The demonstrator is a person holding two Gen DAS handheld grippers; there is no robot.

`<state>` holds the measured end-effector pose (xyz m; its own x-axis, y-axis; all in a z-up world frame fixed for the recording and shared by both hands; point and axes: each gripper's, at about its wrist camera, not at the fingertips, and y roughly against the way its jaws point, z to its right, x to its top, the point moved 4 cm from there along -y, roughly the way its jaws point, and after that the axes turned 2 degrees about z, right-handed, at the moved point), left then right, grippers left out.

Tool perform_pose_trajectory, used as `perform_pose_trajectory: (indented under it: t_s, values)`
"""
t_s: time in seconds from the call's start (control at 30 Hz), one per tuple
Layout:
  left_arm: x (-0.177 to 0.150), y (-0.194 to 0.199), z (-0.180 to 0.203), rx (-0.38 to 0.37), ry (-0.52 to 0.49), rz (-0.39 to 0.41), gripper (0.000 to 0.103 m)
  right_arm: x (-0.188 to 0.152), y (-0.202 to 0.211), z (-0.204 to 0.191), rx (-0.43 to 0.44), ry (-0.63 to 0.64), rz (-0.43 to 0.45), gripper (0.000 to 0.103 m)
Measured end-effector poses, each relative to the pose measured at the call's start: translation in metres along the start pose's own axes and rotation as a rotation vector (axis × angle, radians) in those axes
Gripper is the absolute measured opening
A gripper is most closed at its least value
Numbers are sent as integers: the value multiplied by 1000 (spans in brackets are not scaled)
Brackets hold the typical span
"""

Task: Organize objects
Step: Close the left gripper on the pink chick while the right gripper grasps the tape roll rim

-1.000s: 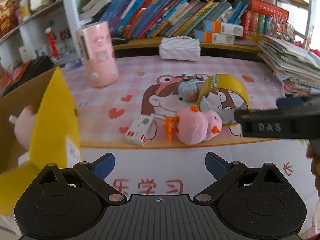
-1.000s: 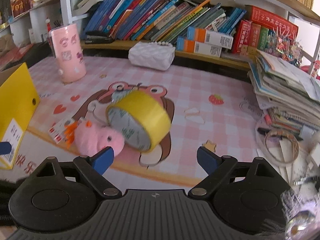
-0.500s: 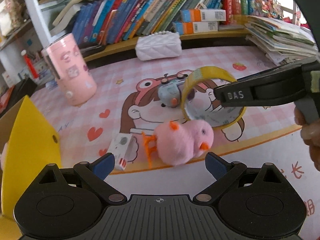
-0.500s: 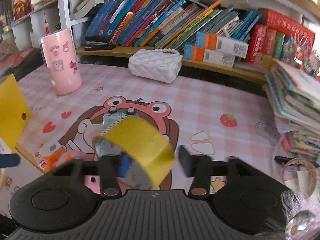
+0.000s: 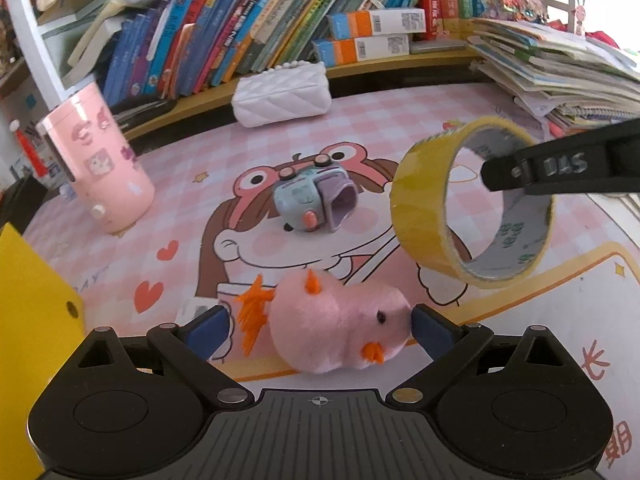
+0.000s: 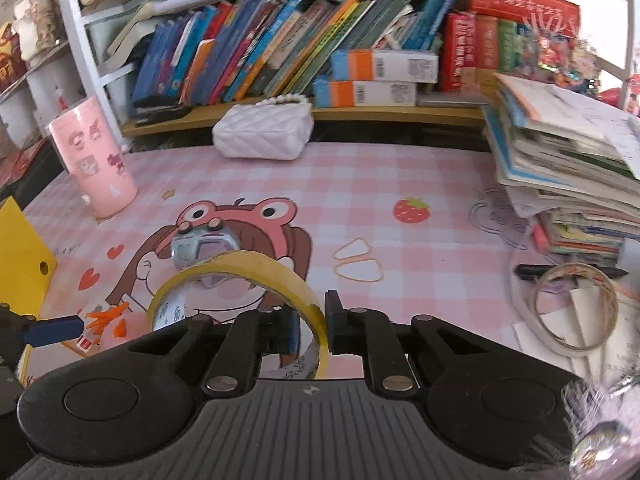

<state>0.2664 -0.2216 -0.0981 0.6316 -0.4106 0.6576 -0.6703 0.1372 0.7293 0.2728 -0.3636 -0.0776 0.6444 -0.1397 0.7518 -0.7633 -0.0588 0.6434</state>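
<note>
At the far left stands a yellow box (image 5: 36, 320), with a pink tumbler (image 5: 96, 164) behind it on the pink checked mat (image 5: 360, 120). The left gripper (image 5: 316, 320) is spread around a pink plush chick (image 5: 340, 328) lying crosswise at the mat's front, tail left, beak right, its right pad touching the face. Further right, the right gripper (image 6: 310, 326) pinches the wall of a yellow tape roll (image 6: 240, 280), held above the mat on edge, its hole facing the left gripper.
</note>
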Motion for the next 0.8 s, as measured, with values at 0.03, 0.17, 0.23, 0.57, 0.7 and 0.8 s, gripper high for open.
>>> perform_pose_trajectory:
  t_s: [0.03, 0.17, 0.23, 0.57, 0.7, 0.8]
  values:
    - [1, -4, 2, 1, -13, -3, 98, 0, 2, 2, -3, -7, 2, 12]
    - [2, -15, 6, 8, -46, -12, 98, 1, 7, 6, -12, -26, 3, 12]
    - [1, -17, 6, -2, -42, -19, 98, 1, 8, 7, -15, -32, 1, 12]
    - [0, 0, -9, -7, 10, 20, 85, -4, 13, 5, -1, -72, -32, 12]
    - [-2, 23, -19, -21, 63, 52, 85, -5, 19, 2, 7, -85, -40, 12]
    - [-7, 42, -29, -30, 118, 73, 85, -8, 24, -1, 11, -82, -46, 12]
